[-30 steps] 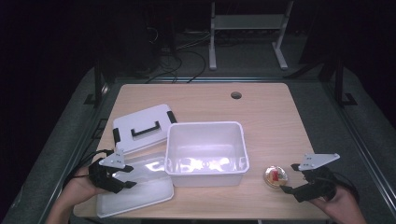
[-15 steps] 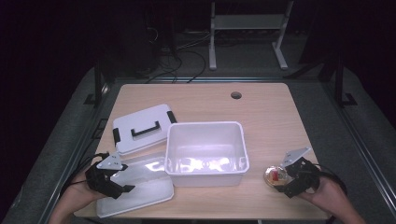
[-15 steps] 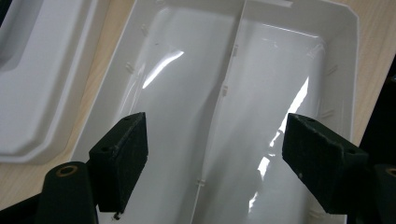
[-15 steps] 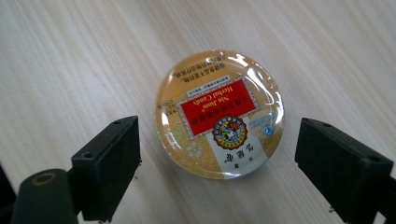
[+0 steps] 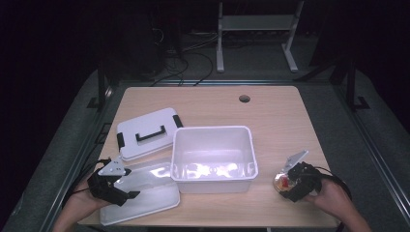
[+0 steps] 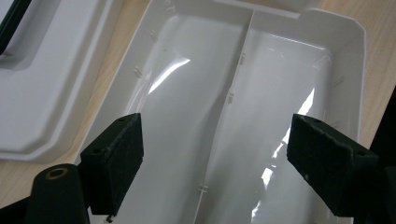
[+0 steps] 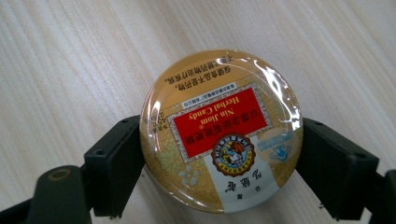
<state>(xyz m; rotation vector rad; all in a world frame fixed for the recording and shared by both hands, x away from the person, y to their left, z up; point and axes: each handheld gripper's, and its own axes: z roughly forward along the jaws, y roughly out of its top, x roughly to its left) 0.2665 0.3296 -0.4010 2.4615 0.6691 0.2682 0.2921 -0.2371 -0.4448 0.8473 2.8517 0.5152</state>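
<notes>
Here the right gripper (image 5: 293, 187) sits at about four o'clock on the desk (image 5: 270, 111), its fingers (image 7: 114, 163) set on either side of a round candy tin (image 7: 222, 130) that lies flat on the wood, just right of the open white bin (image 5: 212, 157). In the right gripper view both fingers meet the tin's rim, so it looks pinched, though how firmly cannot be told. Over at about eight o'clock the left gripper (image 5: 112, 182) hovers above a shallow clear tray (image 6: 243, 121), its fingers spread wide with nothing between them; they have just been opening. A white lid (image 5: 147, 131) with a black handle lies beyond the tray. The step in hand seems to be picking up the tin. The next move likely calls for a firm squeeze, a straight lift clear of the desk, then a carry toward nine o'clock over the bin's near wall.
</notes>
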